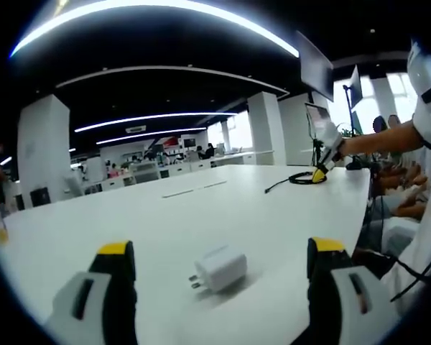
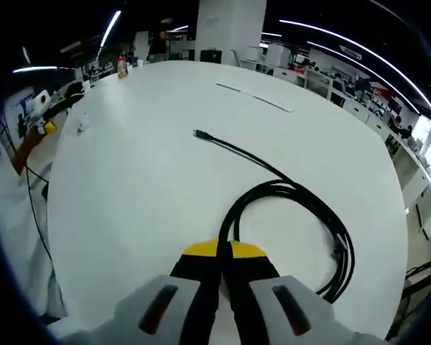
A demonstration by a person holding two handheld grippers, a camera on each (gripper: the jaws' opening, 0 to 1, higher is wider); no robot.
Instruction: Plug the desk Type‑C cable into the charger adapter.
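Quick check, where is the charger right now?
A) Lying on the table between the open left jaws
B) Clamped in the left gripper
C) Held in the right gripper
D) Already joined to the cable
A: the charger lies on the table, free between the wide-open jaws of the left gripper.

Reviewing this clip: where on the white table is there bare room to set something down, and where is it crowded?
Bare table lies between the charger adapter and the black cable, wide and open. It's crowded at the coil, where the right gripper is shut on the cable, and between the left gripper jaws, around the adapter.
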